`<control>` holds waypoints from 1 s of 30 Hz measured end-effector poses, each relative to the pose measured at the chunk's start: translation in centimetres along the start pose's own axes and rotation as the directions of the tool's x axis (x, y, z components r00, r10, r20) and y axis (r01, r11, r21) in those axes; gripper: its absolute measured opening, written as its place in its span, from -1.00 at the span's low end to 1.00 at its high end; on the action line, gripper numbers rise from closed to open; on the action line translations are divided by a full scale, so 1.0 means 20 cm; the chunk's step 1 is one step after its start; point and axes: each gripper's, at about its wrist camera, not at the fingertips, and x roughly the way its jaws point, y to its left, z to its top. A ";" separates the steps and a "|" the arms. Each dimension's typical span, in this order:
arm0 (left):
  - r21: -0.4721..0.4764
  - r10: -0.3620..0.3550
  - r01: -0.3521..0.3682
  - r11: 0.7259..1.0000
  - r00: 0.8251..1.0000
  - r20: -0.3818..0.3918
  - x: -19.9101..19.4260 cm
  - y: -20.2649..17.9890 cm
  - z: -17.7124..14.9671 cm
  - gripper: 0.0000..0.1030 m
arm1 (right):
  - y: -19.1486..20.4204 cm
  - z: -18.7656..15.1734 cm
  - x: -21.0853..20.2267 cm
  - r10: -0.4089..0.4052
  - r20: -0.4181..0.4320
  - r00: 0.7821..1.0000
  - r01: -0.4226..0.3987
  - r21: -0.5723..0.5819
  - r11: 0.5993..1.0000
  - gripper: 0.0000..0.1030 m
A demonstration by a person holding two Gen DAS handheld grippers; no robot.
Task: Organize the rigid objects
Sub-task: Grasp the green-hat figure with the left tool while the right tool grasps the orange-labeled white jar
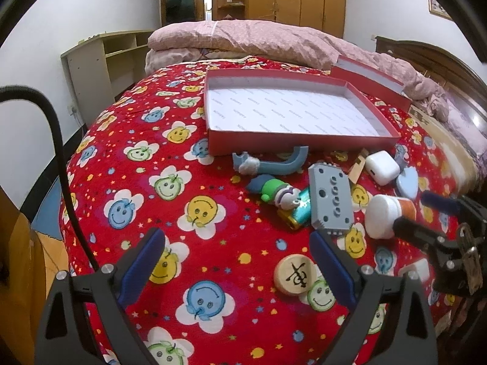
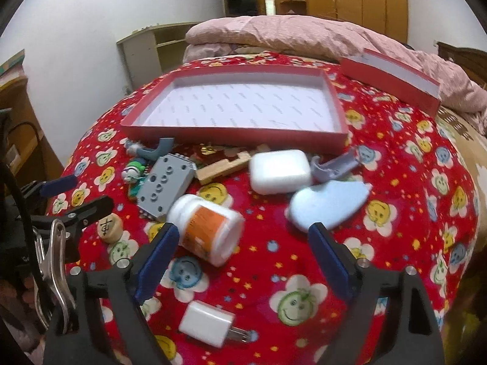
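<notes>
An empty red tray box (image 1: 298, 141) (image 2: 231, 135) lies on the bed, with loose items in front of it. In the right wrist view, my right gripper (image 2: 243, 234) is open around a lying white bottle with an orange label (image 2: 210, 228) (image 1: 383, 216). The bottle rests beside the left finger (image 2: 161, 249), clear of the other pad. My left gripper (image 1: 236, 240) (image 2: 76, 196) is open and holds nothing; a wooden chess disc (image 1: 296, 273) (image 2: 109, 228) lies just inside its right finger. The right gripper (image 1: 423, 214) shows at that view's right edge.
On the red smiley bedspread lie a grey studded block (image 2: 166, 185), a white case (image 2: 278, 170), a pale blue heart shape (image 2: 328, 203), a wooden piece (image 2: 225, 167), a green toy figure (image 1: 274, 193), a battery (image 1: 299, 216) and a white plug (image 2: 210, 324). The box lid (image 2: 392, 82) leans on a pink quilt.
</notes>
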 end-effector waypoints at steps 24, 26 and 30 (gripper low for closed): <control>-0.020 -0.073 0.073 0.997 0.997 -0.022 0.15 -0.03 0.15 0.57 | -0.02 -0.02 0.08 0.046 -0.037 0.998 -0.045 0.025 0.999 0.12; -0.042 -0.092 0.090 0.995 0.994 -0.050 0.19 -0.03 0.14 0.56 | -0.02 -0.03 0.09 0.053 -0.033 0.998 -0.052 0.028 0.998 0.12; -0.068 -0.102 0.099 0.993 0.994 -0.048 0.21 -0.03 0.15 0.52 | -0.03 -0.04 0.10 0.068 -0.037 0.997 -0.067 0.036 0.997 0.12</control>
